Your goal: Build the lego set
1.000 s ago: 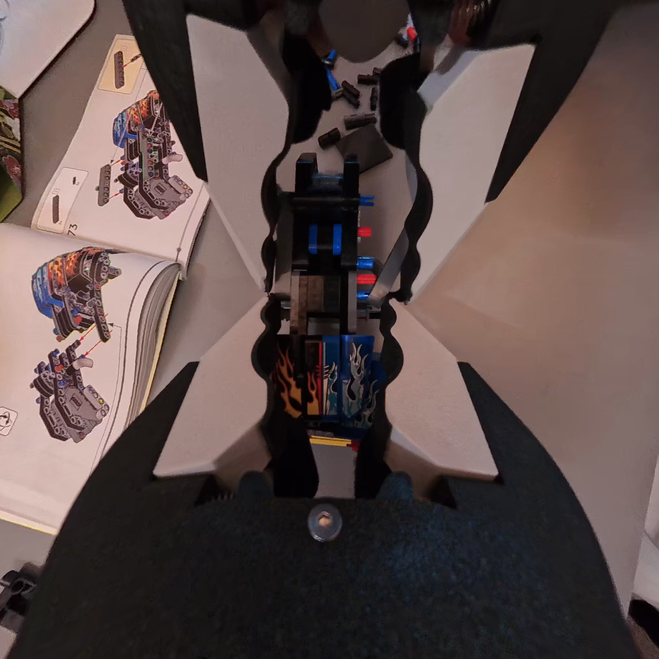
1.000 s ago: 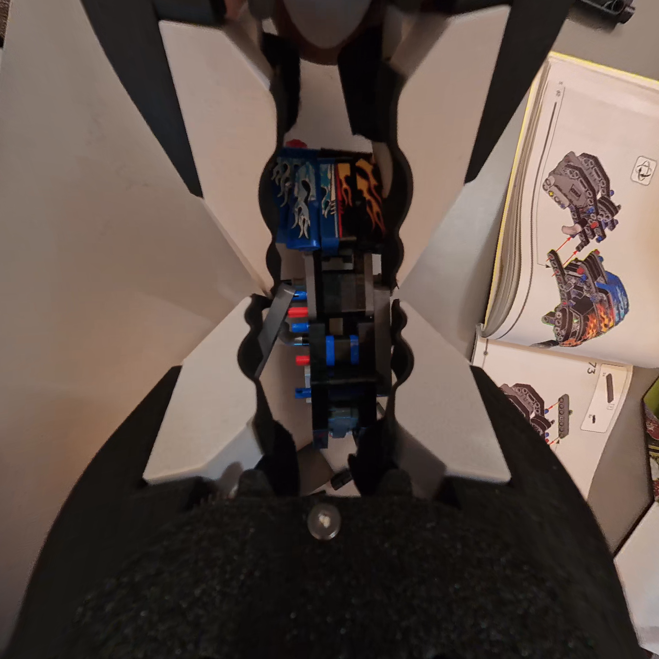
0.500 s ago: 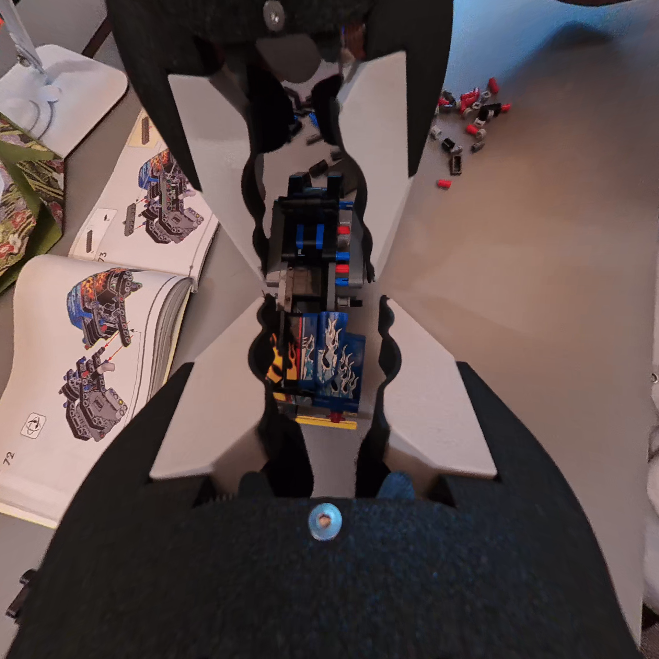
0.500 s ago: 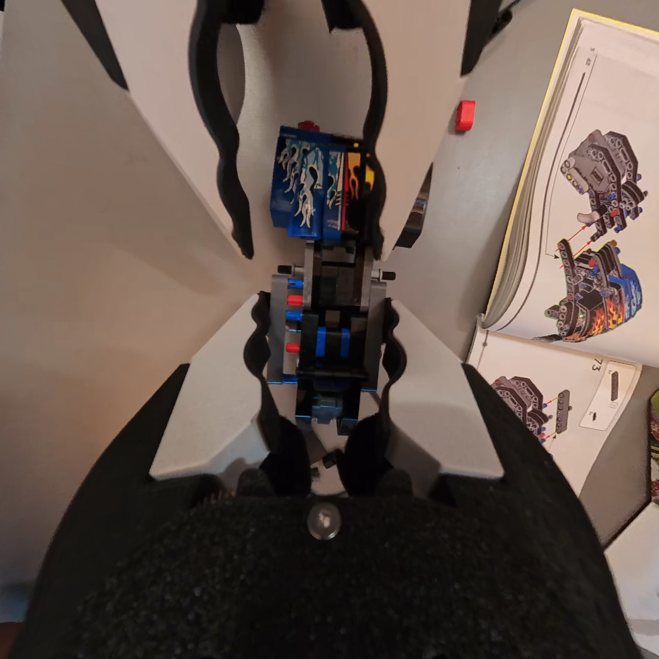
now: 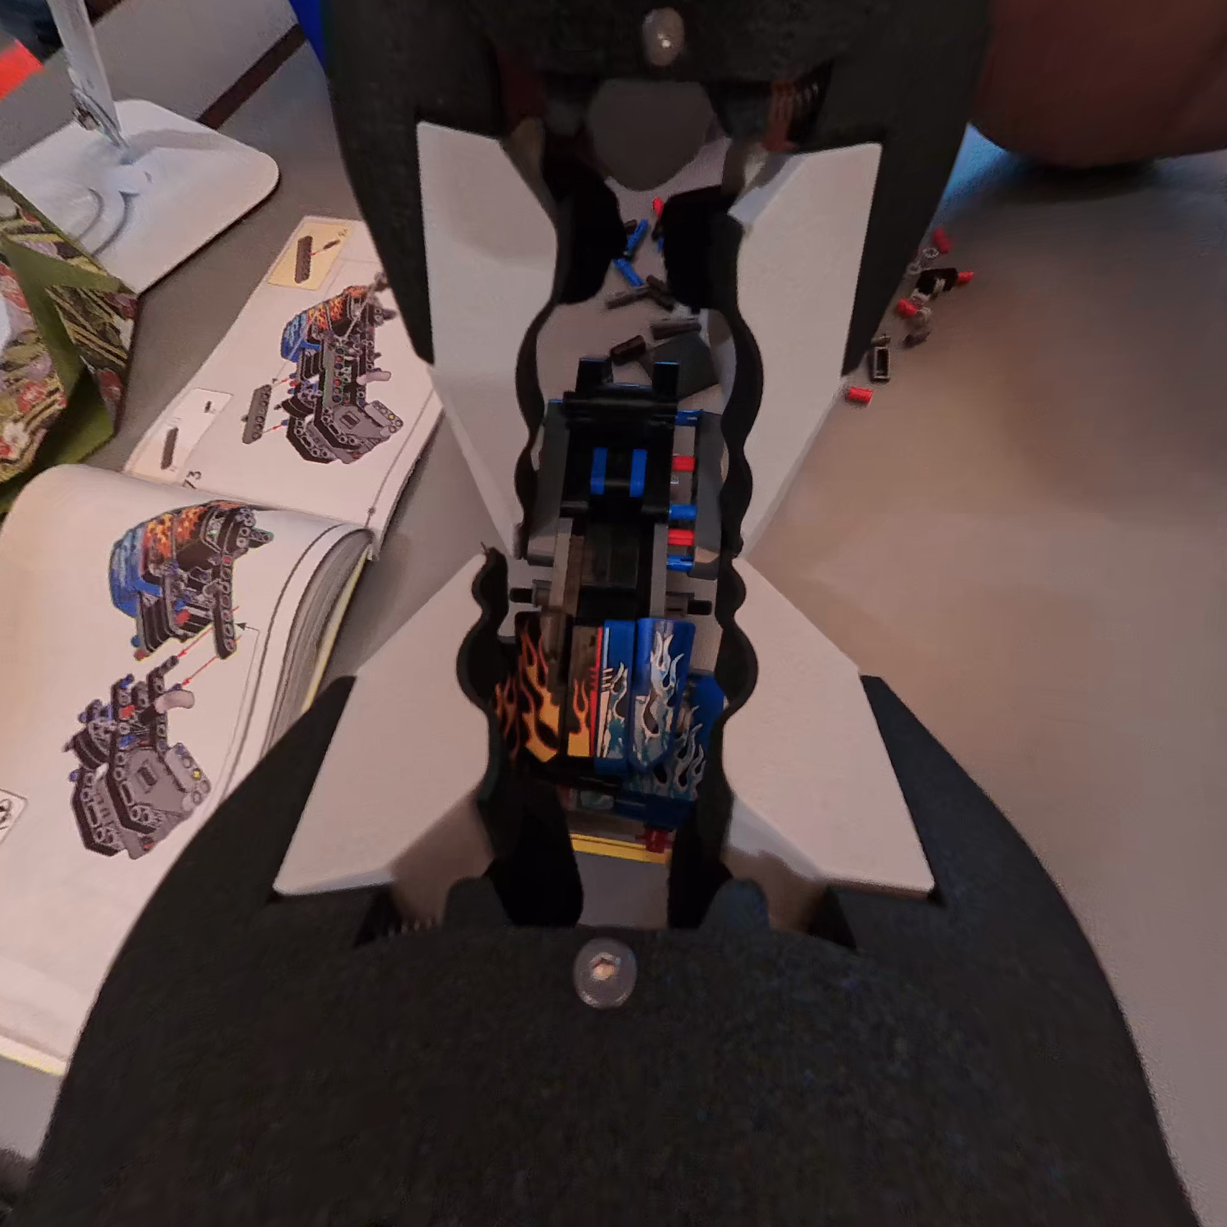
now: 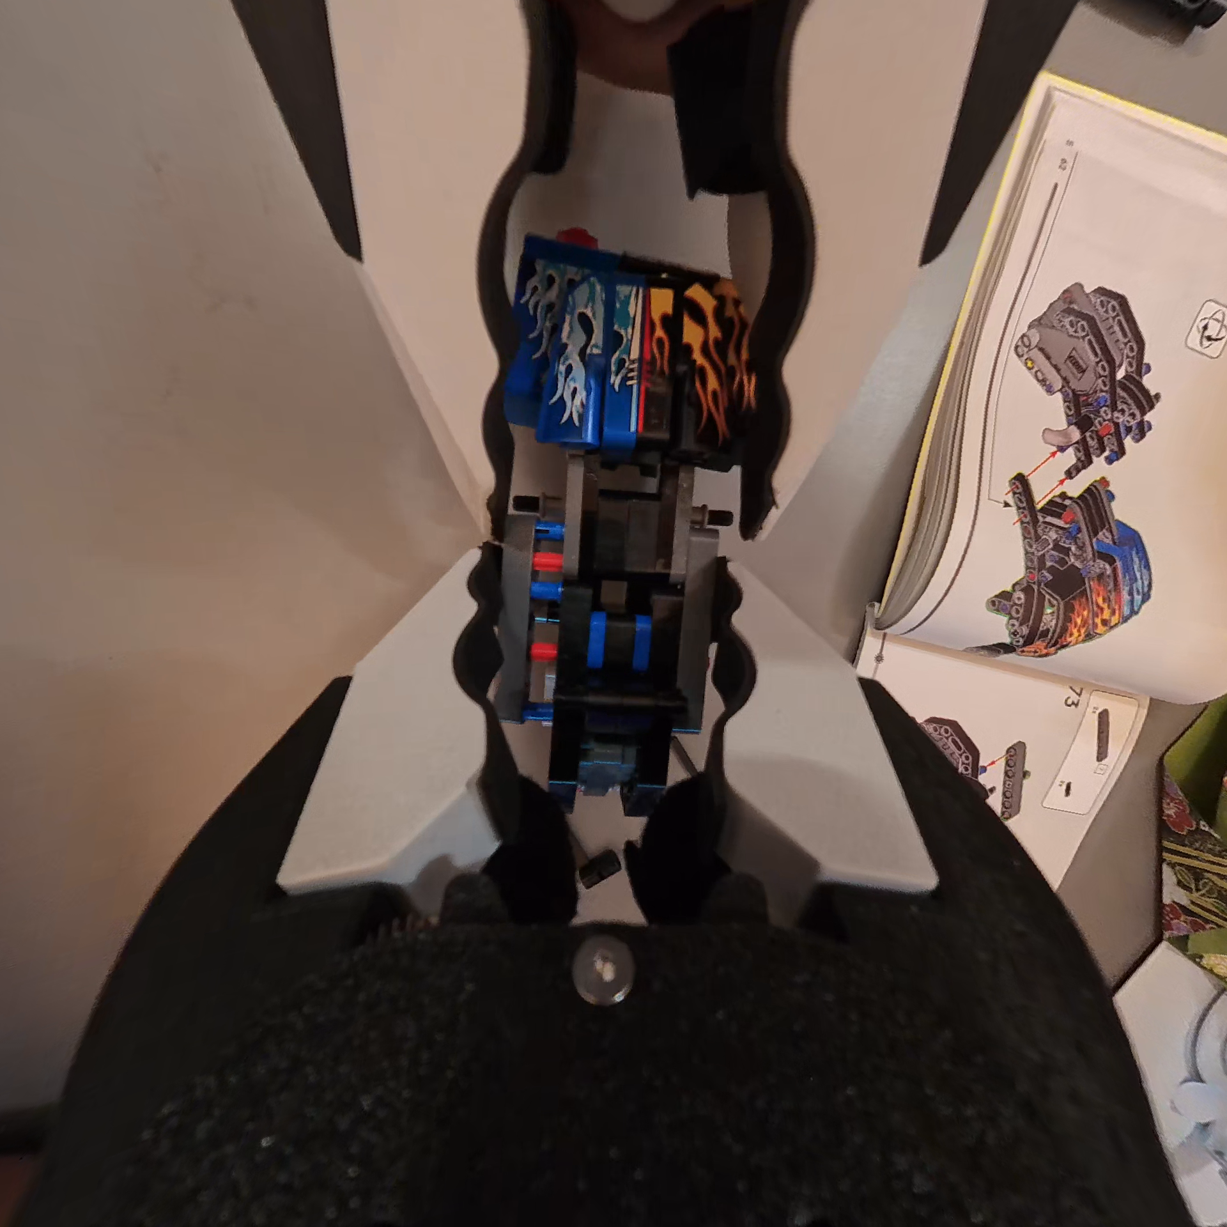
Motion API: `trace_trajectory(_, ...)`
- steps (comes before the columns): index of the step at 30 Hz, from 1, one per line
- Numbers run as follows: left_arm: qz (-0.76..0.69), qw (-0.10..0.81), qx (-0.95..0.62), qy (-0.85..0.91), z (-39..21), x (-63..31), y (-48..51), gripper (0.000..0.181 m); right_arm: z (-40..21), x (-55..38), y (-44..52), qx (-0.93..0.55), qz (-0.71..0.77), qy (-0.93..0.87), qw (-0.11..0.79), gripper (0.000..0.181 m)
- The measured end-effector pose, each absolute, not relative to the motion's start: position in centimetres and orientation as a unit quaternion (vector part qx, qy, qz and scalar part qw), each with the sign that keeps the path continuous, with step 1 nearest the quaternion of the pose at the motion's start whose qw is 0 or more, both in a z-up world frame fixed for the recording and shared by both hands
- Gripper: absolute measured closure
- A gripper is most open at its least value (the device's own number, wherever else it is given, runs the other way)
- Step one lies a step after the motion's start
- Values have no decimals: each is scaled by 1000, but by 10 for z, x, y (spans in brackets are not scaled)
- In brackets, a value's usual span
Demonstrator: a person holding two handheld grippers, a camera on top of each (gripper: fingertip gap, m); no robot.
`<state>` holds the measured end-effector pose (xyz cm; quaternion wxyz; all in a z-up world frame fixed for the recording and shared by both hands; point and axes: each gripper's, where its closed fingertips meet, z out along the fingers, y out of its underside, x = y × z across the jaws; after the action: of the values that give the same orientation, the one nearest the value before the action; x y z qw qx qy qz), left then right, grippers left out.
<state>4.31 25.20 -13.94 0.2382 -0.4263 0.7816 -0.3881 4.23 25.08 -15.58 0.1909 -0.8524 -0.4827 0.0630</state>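
Model: the lego model (image 5: 614,597) is hanging above the grey table (image 5: 1029,597), held end to end between the two claws facing each other.
Left claw (image 5: 607,584): is closing on the flame-painted end; both fingers are pressing the black-orange and blue-white panels.
Right claw (image 6: 601,584): is gripping the opposite black end with its blue and red pins; fingers are touching both flanks.
Booklet: the open instruction booklet (image 5: 166,631) is lying flat on the table, to the left in the left wrist view.
Loose parts: small red, blue and black pieces (image 5: 923,299) are lying scattered on the table beyond the model.
Far corner: a white stand base (image 5: 166,179) is sitting beside a green patterned box (image 5: 46,372).
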Motion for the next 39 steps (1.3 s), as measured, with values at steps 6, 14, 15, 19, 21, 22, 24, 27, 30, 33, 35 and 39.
trace_trajectory(6, -377, 260, -411, 788, -139, 43, 249, 128, -156, 42, 251, -849, 69, -486, 196, 119)
trace_trajectory(14, -379, 256, -419, 785, -139, 42, 249, 128, -156, 40, 250, -845, 92, -485, 208, 119)
trace_trajectory(15, -383, 252, -420, 784, -138, 42, 249, 128, -155, 39, 250, -848, 98, -479, 207, 119)
trace_trajectory(19, -392, 250, -415, 782, -137, 41, 248, 128, -155, 38, 250, -851, 91, -476, 204, 118)
trace_trajectory(21, -396, 250, -419, 778, -137, 41, 249, 129, -154, 37, 251, -846, 97, -477, 220, 117)
trace_trajectory(22, -401, 248, -423, 774, -136, 41, 249, 129, -153, 36, 252, -844, 101, -474, 228, 117)
trace_trajectory(24, -409, 246, -425, 769, -135, 42, 250, 129, -151, 36, 253, -843, 107, -469, 242, 116)
trace_trajectory(27, -409, 253, -424, 767, -135, 43, 250, 129, -147, 36, 253, -836, 115, -468, 263, 116)
trace_trajectory(30, -409, 256, -426, 765, -135, 43, 251, 129, -128, 39, 253, -827, 138, -452, 304, 112)
trace_trajectory(33, -412, 257, -427, 763, -134, 44, 251, 129, -111, 54, 244, -828, 148, -416, 346, 109)
trace_trajectory(35, -414, 256, -430, 761, -134, 44, 252, 129, -117, 67, 233, -834, 113, -410, 352, 106)
trace_trajectory(39, -414, 258, -430, 760, -134, 45, 252, 129, -134, 75, 235, -825, 36, -427, 368, 106)
